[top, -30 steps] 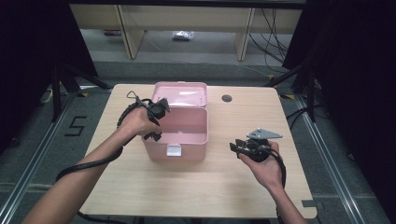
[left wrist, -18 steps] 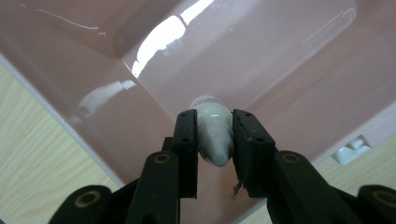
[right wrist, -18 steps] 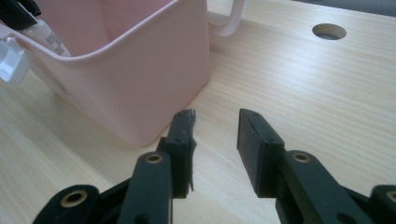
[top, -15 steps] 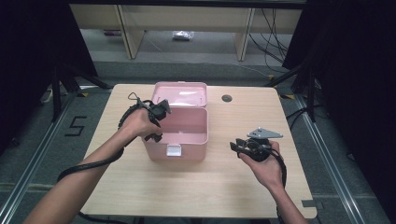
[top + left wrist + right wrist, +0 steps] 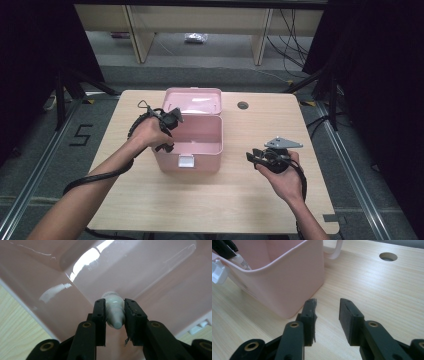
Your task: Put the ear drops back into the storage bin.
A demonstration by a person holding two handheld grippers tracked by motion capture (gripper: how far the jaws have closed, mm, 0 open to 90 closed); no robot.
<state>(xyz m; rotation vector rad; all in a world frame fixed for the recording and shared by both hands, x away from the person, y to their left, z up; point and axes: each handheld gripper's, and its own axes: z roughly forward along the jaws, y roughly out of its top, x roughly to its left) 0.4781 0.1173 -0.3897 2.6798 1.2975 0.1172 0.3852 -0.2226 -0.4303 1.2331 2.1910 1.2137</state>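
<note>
Left tongs (image 5: 114, 315) clamp a small white tube (image 5: 114, 312) inside the open pink box (image 5: 200, 150) at the worktop's (image 5: 150, 200) centre. Right tongs (image 5: 327, 315), at the box's four o'clock, hang parted and empty above bare wood.

A round hole (image 5: 243, 105) pierces the wooden table (image 5: 210, 200).

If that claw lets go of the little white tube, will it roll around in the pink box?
Probably a bit. The tube looks round and smooth, so it could roll on the pink box's shiny floor. It seems small and light, pinched easily by the left claw. The box's walls should stop it.
</note>
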